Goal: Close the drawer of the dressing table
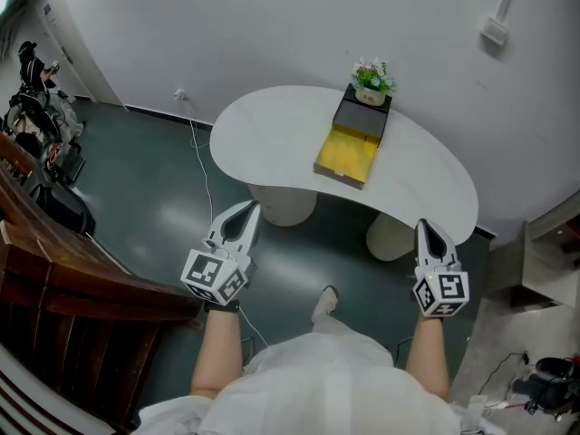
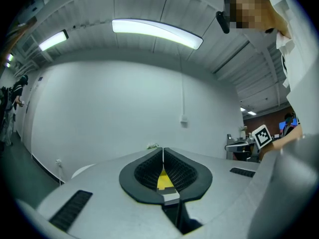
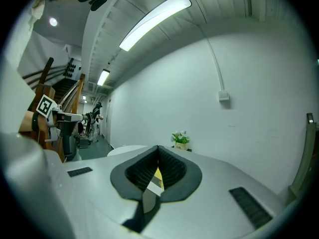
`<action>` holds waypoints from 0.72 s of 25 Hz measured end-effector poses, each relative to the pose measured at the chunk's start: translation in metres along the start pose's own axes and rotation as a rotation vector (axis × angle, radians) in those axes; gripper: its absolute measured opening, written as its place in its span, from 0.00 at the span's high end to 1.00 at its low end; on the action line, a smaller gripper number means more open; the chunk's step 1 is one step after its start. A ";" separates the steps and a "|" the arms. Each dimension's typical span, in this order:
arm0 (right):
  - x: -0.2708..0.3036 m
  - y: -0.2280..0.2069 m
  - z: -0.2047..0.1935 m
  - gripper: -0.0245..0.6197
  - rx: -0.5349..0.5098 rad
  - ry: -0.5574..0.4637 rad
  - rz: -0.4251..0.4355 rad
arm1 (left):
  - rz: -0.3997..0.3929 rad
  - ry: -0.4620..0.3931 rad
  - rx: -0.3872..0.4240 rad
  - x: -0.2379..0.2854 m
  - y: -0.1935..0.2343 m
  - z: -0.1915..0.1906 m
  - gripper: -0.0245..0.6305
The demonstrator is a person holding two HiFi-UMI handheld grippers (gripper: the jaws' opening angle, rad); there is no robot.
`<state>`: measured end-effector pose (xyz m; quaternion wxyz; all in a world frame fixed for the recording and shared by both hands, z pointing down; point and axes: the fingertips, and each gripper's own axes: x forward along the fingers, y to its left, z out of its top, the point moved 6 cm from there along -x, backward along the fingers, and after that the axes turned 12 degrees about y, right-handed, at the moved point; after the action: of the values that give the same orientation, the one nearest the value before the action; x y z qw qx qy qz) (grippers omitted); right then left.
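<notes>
Left tongs (image 1: 247,211) pressed together, empty, well short of counter (image 1: 263,130). Yellow drawer (image 1: 348,152) at counter middle, pulled out of black box (image 1: 364,114). Right tongs (image 1: 424,228) together, empty, also apart. Nothing done yet; whole push-in remains.

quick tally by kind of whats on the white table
black drawer unit, its yellow drawer pulled open: 1
flower pot, standing on the unit: 1
total: 2
</notes>
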<state>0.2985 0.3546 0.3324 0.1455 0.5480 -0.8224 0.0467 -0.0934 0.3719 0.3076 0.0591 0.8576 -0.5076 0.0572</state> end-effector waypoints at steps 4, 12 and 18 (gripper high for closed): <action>0.035 -0.021 0.011 0.95 0.002 0.003 0.003 | -0.012 -0.001 0.012 0.041 0.011 0.013 0.93; 0.088 -0.065 0.031 0.95 0.000 -0.017 -0.007 | -0.033 -0.001 0.049 0.118 0.028 0.041 0.93; 0.120 -0.088 0.036 0.95 -0.001 -0.022 -0.010 | -0.061 0.007 0.078 0.163 0.034 0.050 0.93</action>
<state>0.3291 0.2045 0.3259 0.1370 0.5524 -0.8213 0.0396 -0.0429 0.2067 0.2851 0.0292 0.8741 -0.4786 0.0778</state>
